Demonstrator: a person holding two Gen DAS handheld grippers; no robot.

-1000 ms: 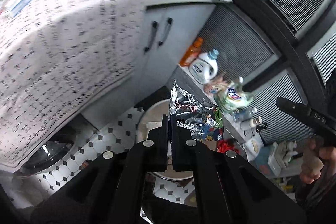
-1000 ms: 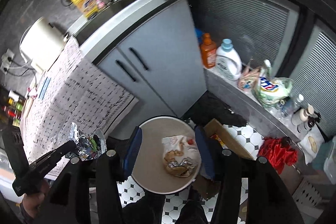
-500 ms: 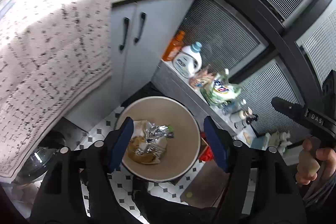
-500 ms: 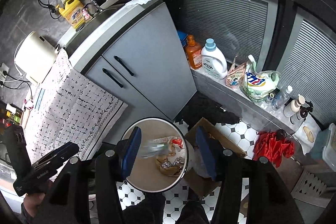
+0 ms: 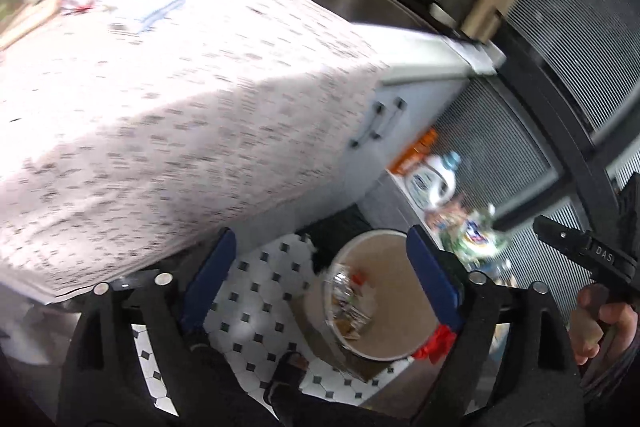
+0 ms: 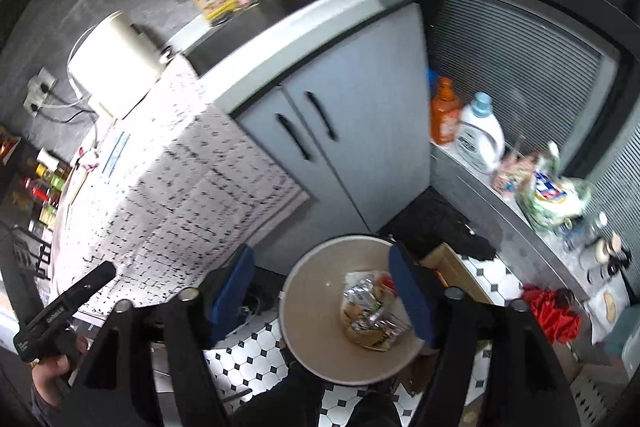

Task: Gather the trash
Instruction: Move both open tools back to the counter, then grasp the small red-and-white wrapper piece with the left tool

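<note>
While both grippers hang above the round bin (image 6: 320, 339), their jaws are opening with nothing between the blue pads. Left gripper (image 5: 320, 279): empty, over the bin's near-left rim and the tiled floor (image 5: 256, 291). Right gripper (image 6: 324, 291): empty, straddling the bin. Crumpled wrappers (image 6: 370, 311) lie inside the bin, on its bottom. Grey cabinet (image 6: 352, 131) stands just behind the bin.

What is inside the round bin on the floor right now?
The round bin holds crumpled foil snack wrappers over brown paper scraps. Anything beneath that pile is covered and cannot be seen.
</note>
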